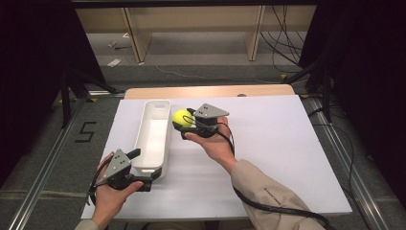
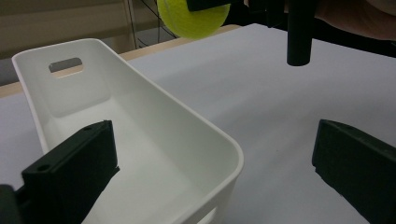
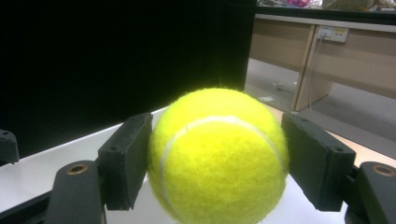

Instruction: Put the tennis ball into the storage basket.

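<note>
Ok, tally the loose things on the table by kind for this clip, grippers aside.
Yellow felt tennis ball: 1, held by the right gripper
Long white plastic bin: 1
Total: 2

A yellow-green tennis ball with a white seam, a plain white bin, black tools.

Left gripper lower left of the high view, left hand under it, jaws spread wide and angled toward frame centre. Right gripper mid-frame, right hand wrapped around it, forearm entering from bottom right, jaws clamped on something.
</note>
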### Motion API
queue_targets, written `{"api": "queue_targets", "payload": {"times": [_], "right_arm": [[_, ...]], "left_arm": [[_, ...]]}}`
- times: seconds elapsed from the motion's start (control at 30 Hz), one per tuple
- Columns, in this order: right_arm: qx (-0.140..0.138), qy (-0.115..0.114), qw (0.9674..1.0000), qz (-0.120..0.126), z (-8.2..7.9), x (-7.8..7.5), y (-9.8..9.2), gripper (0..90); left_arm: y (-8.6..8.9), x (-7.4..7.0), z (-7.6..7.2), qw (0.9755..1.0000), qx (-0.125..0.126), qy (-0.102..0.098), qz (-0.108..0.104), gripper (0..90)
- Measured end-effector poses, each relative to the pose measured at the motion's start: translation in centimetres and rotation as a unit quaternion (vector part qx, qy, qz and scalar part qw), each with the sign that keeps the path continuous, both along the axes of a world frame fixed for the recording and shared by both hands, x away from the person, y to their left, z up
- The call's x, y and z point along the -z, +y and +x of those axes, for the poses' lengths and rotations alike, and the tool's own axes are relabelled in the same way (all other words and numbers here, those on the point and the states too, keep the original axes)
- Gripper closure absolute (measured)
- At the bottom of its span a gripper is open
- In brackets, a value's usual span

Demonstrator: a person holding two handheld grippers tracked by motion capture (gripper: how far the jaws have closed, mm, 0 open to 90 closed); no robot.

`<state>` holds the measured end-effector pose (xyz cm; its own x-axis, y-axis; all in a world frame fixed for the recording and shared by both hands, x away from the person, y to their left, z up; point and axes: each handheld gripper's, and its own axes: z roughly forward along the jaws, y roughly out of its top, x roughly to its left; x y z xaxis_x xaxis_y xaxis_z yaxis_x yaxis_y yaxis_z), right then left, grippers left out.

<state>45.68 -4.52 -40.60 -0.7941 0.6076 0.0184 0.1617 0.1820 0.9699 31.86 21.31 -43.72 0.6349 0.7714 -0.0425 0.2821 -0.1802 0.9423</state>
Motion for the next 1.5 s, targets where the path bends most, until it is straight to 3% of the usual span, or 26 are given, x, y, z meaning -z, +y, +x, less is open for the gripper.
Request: {"api": "queue_targets", "payload": {"times": [0.63,0.67,0.93,1.5], "right_arm": [[-0.012,0.0,0.9999,0.002,-0.1,-0.1,1.7,28.1],[-0.013,-0.001,0.9999,0.001,-0.1,-0.1,1.7,28.1],[-0.019,0.002,0.9998,0.002,-0.1,-0.1,2.5,28.1],[-0.029,0.007,0.9996,-0.002,0.1,-0.1,3.9,28.1]], "left_arm": [[0.1,-0.1,-0.1,1.0,-0.001,-0.005,-0.001,0.0],[0.0,-0.1,-0.2,1.0,0.001,0.004,-0.008,0.0],[0.1,-0.1,-0.2,1.0,-0.002,0.005,-0.008,0.0],[0.2,-0.1,-0.1,1.0,-0.003,-0.006,-0.001,0.0]]}}
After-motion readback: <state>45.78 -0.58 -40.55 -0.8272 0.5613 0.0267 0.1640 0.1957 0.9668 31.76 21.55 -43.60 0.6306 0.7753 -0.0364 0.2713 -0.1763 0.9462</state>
